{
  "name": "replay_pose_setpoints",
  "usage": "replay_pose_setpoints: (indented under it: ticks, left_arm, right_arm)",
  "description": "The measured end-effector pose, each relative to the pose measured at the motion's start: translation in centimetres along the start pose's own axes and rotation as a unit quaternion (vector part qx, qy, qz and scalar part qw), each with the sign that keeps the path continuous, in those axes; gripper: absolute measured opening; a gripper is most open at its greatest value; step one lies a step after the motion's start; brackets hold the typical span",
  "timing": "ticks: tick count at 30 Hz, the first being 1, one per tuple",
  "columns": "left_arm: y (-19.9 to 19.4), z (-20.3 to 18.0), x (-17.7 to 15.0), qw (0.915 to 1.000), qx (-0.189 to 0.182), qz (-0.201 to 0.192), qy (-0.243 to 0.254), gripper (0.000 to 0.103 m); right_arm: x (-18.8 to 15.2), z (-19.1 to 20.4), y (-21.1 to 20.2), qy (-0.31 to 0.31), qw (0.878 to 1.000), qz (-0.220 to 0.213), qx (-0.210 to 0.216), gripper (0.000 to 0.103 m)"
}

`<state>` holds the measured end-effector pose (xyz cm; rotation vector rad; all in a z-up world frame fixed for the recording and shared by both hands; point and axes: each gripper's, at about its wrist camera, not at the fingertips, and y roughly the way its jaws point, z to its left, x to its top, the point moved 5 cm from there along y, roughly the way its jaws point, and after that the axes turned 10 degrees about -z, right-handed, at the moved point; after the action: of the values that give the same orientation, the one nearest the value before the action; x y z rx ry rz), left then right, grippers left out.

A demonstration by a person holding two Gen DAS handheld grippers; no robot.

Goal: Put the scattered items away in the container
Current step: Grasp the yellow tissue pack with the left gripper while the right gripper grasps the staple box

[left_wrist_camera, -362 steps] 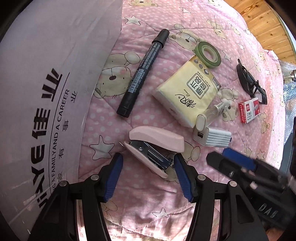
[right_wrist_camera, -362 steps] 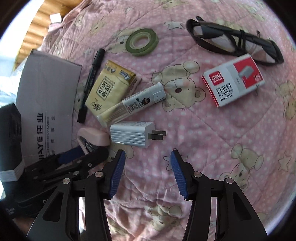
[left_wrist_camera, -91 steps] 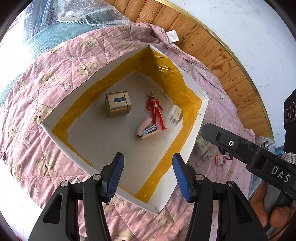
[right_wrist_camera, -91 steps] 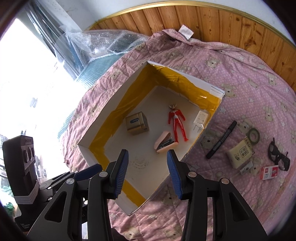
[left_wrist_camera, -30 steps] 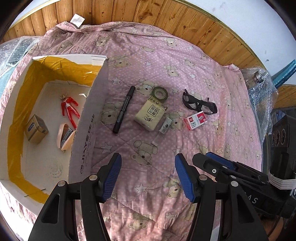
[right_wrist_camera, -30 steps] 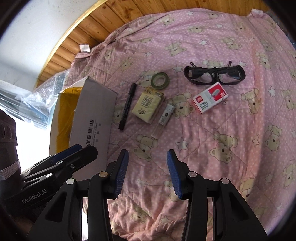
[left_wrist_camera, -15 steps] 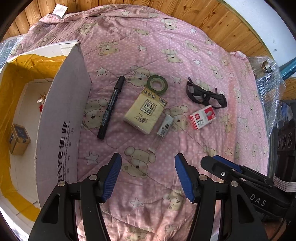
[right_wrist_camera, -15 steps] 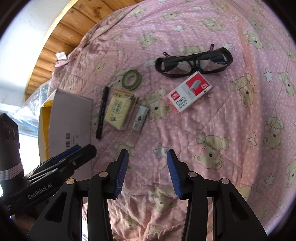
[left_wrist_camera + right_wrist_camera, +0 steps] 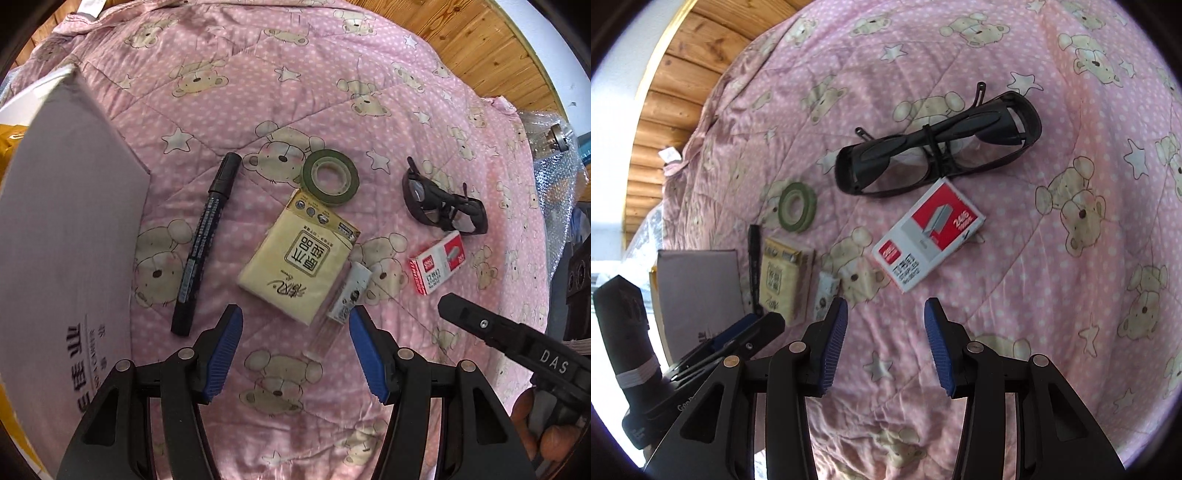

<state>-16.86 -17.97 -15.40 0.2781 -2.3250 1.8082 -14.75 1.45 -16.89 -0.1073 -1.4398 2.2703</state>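
Both tongs (image 9: pixel 295 349) (image 9: pixel 886 345) agape, empty.

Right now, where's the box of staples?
The staple box lies on the pink quilt in the right wrist view, just ahead of the open right gripper, right beside the black glasses behind it.

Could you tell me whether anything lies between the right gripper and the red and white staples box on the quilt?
Nothing visible does. The right gripper is open and empty, and only bare pink quilt lies between its fingertips and the staples box. The black glasses lie beyond the box, not in the way.
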Motion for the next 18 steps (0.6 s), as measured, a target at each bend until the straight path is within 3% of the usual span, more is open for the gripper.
replay_pose_setpoints:
  ticks: [9,12,16,18]
  left_arm:
    - [3.1,0.6,0.7,0.9999,-0.002,0.013,0.0,0.062]
    - [3.4,0.3,0.9,1.0,-0.001,0.005,0.008,0.067]
    - [3.6,-0.3,1.1,0.9998,0.002,-0.005,0.018,0.069]
    - [3.6,-0.4,1.0,0.9999,-0.005,-0.002,0.013,0.069]
  right_arm:
    - [2.3,-1.5,2.8,0.048,0.998,0.0,-0.028,0.056]
    - [3.2,-1.2,3.3,0.052,0.998,-0.007,-0.034,0.063]
    - [4.0,-0.5,3.6,0.022,0.998,-0.015,-0.058,0.063]
    - [4.2,-0.3,3.6,0.006,0.997,-0.018,-0.069,0.055]
